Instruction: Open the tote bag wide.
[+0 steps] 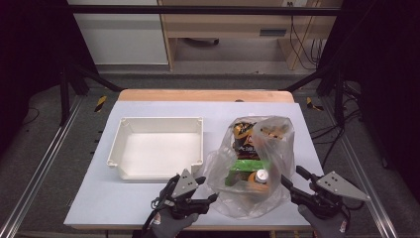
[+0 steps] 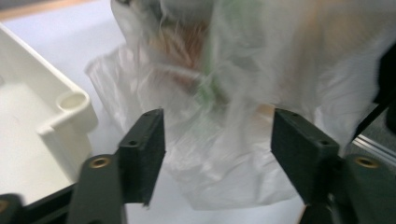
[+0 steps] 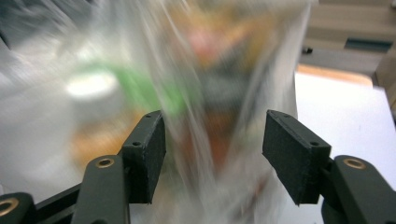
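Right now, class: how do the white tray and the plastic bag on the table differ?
The tray is stiff, opaque and box-shaped; the bag is soft, see-through and crumpled. The tray holds nothing; the bag is stuffed with snack packets and a bottle. The tray sits left with no gripper on it; the bag sits right, between both open grippers. Both rest on the white table.

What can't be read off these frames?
- Snack packets inside the clear plastic bag: high view too small, labels unreadable through film.
- Bag contents, right gripper view: motion blur smears them.
- White-capped orange bottle: body hidden by green packet.
- White plastic tray: left gripper view crops it at the edge.
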`<state>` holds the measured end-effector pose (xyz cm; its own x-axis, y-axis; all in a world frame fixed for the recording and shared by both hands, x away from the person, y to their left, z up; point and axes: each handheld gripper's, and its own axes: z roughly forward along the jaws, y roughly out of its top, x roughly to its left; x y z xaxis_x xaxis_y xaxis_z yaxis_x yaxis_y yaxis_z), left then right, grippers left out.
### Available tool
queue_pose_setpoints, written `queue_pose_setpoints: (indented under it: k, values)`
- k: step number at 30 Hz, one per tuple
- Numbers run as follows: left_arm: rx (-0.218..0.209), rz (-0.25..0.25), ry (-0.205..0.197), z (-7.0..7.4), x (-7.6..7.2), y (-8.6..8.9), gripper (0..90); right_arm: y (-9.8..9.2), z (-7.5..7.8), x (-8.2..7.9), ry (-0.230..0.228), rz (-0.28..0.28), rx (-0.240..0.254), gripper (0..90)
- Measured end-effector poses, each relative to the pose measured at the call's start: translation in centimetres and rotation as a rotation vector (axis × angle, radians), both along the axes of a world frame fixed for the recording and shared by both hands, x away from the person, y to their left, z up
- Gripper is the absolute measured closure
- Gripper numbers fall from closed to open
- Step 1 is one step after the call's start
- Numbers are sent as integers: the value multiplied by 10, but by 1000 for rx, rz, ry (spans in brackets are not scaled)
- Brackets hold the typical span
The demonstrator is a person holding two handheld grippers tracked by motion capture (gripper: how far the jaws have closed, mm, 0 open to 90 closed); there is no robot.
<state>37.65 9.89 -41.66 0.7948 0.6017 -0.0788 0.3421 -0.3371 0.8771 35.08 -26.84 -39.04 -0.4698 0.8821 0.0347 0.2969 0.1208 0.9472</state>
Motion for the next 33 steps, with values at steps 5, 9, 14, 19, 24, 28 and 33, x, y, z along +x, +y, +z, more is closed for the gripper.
queue_pose_setpoints:
  k: [5,9,14,19,24,28,33]
  values:
    - [-59,3,-36,24,-9,8,270,8,18,5,-36,10,-13,397]
    - [-106,7,-70,50,-7,7,269,17,25,12,-25,7,-36,560]
    - [-132,-5,-98,79,2,-6,298,23,22,14,14,34,-64,873]
    - [-156,25,-98,98,18,-11,428,18,20,8,29,55,-61,900]
    - [-76,25,-51,79,23,-7,780,9,16,-2,31,51,-48,900]
    - [-65,2,-2,52,18,3,874,-2,8,-11,59,32,-27,900]
    - [-33,-23,55,23,10,7,884,-14,-14,-13,131,0,-14,900]
